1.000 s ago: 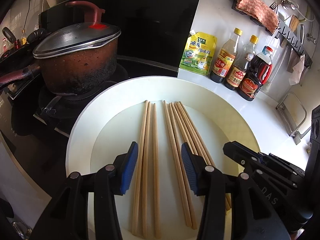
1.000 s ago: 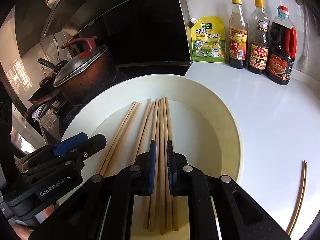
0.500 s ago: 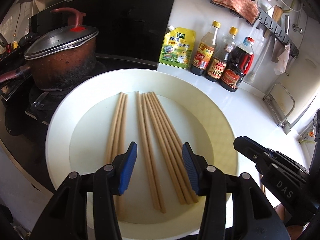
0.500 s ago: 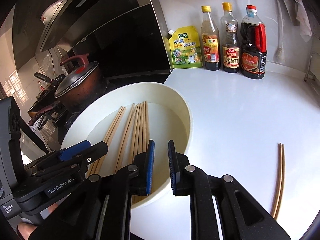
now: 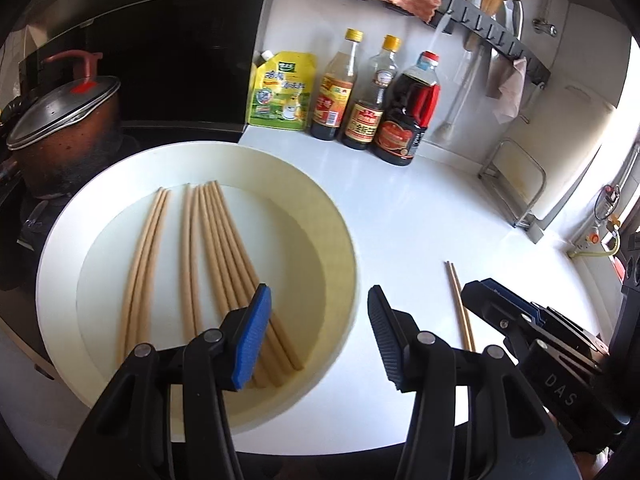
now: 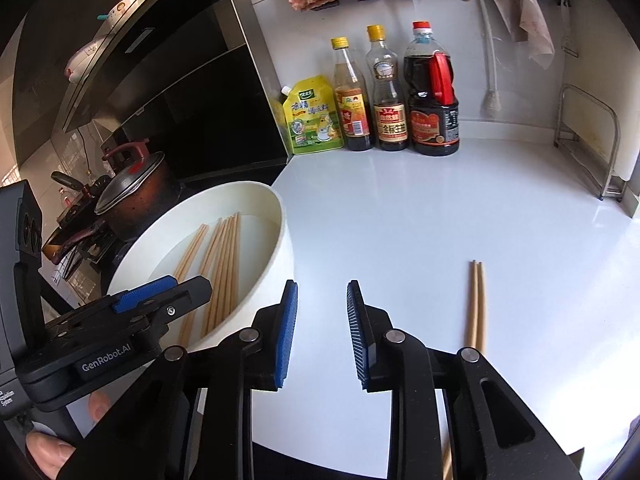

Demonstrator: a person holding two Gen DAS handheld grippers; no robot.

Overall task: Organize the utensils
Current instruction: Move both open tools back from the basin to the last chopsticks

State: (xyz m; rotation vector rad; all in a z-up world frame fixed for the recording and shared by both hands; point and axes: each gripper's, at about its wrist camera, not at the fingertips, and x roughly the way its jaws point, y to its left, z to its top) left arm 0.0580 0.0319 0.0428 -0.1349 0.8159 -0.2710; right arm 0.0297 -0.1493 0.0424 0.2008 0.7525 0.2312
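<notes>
Both views have swung right since the earlier frame, off the bowl toward the loose pair on the bench.

Left wrist view: left claw (image 5: 318, 334) released, jaws opening, nothing between them; it hangs over the near rim of the round white plastic bowl (image 5: 344, 240). Bundle of tan wooden chopsticks (image 5: 216, 264) lies flat in the bowl, long axes running near-to-far, splayed a little. Loose pair of tan wooden chopsticks (image 5: 460, 308) lies on the white glossy bench (image 5: 420, 208), right of the bowl, same near-far axis, far tips pointing at the wall.

Right wrist view: right claw (image 6: 320, 332) released, jaws opening, empty, over bare bench between bowl and loose pair (image 6: 475, 304). Pair lies parallel, touching, tips away.

Risks, judged: thin sticks flat on slick bench could skid or split apart under the pads; claw is offset left, so a misaligned close grabs one or none; left claw near rim may bump the bowl.
</notes>
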